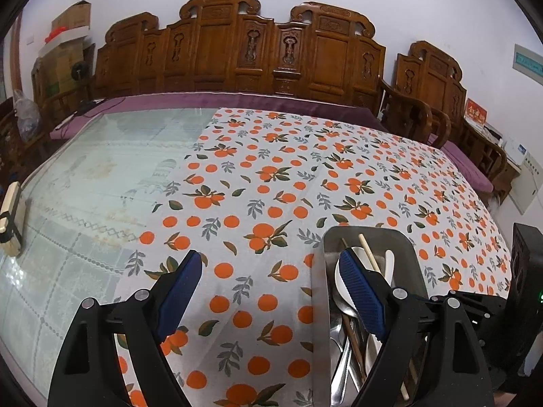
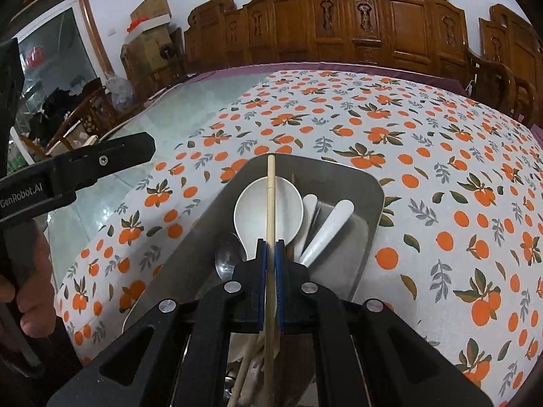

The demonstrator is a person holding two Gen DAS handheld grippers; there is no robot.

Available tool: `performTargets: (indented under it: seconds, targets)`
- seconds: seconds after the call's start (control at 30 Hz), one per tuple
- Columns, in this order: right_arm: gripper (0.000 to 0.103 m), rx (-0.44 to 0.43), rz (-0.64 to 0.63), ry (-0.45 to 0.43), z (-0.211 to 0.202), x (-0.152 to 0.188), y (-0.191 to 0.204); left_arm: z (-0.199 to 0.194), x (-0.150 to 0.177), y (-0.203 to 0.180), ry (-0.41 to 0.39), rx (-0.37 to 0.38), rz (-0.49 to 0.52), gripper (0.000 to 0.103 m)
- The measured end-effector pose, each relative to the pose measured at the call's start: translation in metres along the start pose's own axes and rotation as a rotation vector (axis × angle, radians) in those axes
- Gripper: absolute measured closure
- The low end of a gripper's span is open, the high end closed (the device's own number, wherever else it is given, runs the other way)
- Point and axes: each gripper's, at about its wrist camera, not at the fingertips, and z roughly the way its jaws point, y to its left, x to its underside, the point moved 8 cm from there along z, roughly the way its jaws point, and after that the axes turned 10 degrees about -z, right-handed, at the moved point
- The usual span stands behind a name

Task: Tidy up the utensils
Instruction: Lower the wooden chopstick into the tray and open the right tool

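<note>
The right gripper is clamped shut on a pale wooden chopstick, which runs out past its blue pads over a white ceramic spoon in the rectangular stainless-steel tray. Beside that spoon lie white spoon handles on the right and a metal spoon on the left. The left gripper stands wide open with nothing between its pads, its right finger over the tray's near left part. The tray sits on an orange-print tablecloth.
</note>
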Motion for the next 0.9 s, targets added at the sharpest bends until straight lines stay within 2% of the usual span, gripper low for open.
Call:
performTargets:
  seconds: [0.43, 0.53, 0.63, 0.7, 0.77, 0.9]
  targets:
    - [0.096, -0.022, 0.007, -0.025, -0.01, -0.002, -0.002, 0.001, 0.003, -0.006, 0.007, -0.006, 0.008, 0.023]
    - [0.086, -0.015, 0.009, -0.038, -0.016, -0.005, -0.004, 0.0, 0.005, -0.007, 0.007, -0.009, 0.007, 0.023]
    - [0.085, 0.001, 0.007, -0.058, -0.029, -0.006, -0.007, -0.005, 0.007, -0.008, 0.009, -0.015, 0.01, 0.023]
    - [0.082, 0.023, 0.008, -0.07, -0.041, -0.006, -0.01, -0.009, 0.009, -0.009, 0.008, -0.02, 0.013, 0.02]
    - [0.072, 0.045, 0.017, -0.081, -0.051, -0.005, -0.015, -0.015, 0.012, -0.01, 0.005, -0.021, 0.013, 0.019]
    - [0.065, 0.087, 0.04, -0.107, -0.076, 0.001, -0.023, -0.03, 0.026, -0.011, 0.01, -0.024, 0.014, 0.016]
